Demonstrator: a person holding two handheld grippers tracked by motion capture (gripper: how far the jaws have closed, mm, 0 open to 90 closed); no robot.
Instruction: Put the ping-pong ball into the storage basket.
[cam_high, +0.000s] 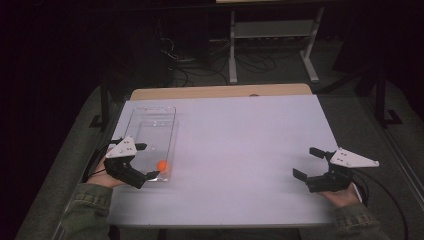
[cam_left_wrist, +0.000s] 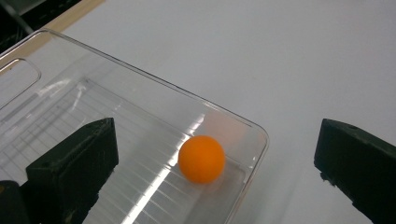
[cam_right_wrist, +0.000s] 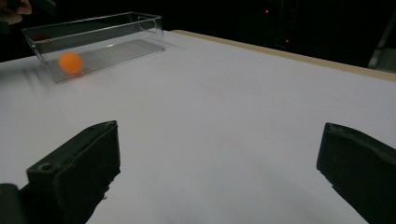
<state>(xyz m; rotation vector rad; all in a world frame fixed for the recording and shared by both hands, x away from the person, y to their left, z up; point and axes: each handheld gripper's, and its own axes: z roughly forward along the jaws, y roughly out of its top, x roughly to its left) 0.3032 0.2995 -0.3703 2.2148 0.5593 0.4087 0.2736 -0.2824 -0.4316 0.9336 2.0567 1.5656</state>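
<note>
Orange ball (cam_left_wrist: 201, 159) resting on the ribbed floor of the clear plastic bin (cam_left_wrist: 140, 84), tucked into the bin's near right corner, close against the end wall. Same ball (cam_high: 162, 165) seen from the high view at the near end of the bin (cam_high: 150, 112), and from the right gripper view as an orange spot (cam_right_wrist: 71, 63) behind the bin's transparent wall (cam_right_wrist: 116, 32).

Left gripper (cam_high: 144, 161) poised at the bin's near end, jaws spread wide and holding nothing. One jaw above the bin's interior, left of the ball; the other outside the bin, beyond its right wall, over the bare table. Ball and corner of the bin lying between the two jaws in the left gripper view, neither jaw touching the ball. Cannot tell whether the jaw over the interior touches the bin's floor. Grey three-cornered plate riding on top of this gripper, hand behind it at the bin's near left.

Bin lying lengthwise on the left part of the white table (cam_high: 240, 140), long axis running away from the person, a handle cut-out at the far end.

Right gripper (cam_high: 308, 162) well apart from the bin, toward the table's near right edge, jaws likewise wide open and empty, white tabletop (cam_right_wrist: 224, 116) showing between them. Olive sleeves at the near edge of the table.
</note>
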